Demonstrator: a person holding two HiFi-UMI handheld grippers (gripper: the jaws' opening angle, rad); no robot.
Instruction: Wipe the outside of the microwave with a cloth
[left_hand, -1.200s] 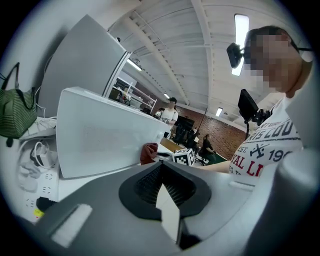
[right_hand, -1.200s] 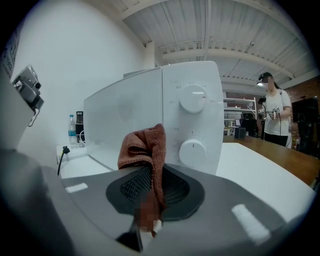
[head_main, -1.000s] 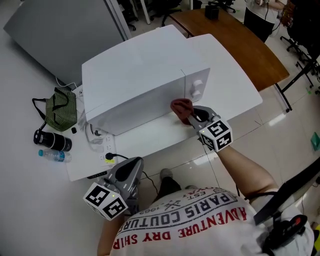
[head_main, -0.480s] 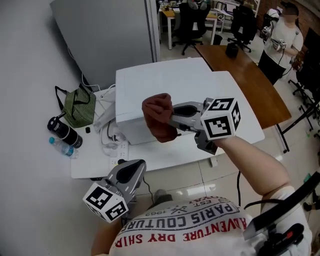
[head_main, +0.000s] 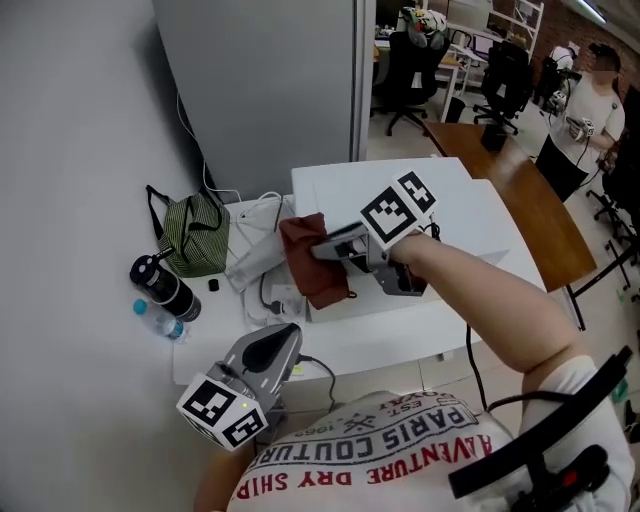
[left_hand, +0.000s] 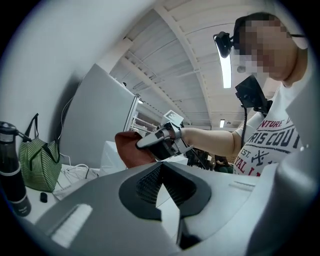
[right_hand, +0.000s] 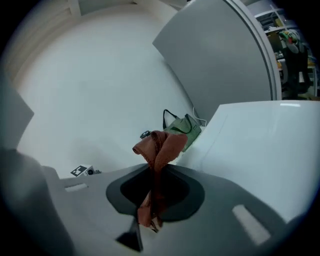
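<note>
- The cloth (head_main: 308, 268) is clamped between the jaws of the right gripper (head_main: 322, 250); in the right gripper view it is seen as a folded rust-red strip standing up out of the closed jaws
- The left gripper (head_main: 285, 335) is held low beside the torso, well apart from the work; its jaws are brought together with nothing between them
- The microwave (head_main: 440, 210) is located to the right of the right gripper's jaw line, with its long axis running left to right along the table (head_main: 400, 325)
- The cloth is hung at the microwave's left end; contact with the casing is probably not made, but this cannot be confirmed
- The right hand is judged the nearer one, and the left side wall the next surface to be wiped
- Room on that side is limited by cables (head_main: 250, 255) and a green bag (head_main: 195, 235); the top face is left unobstructed
</note>
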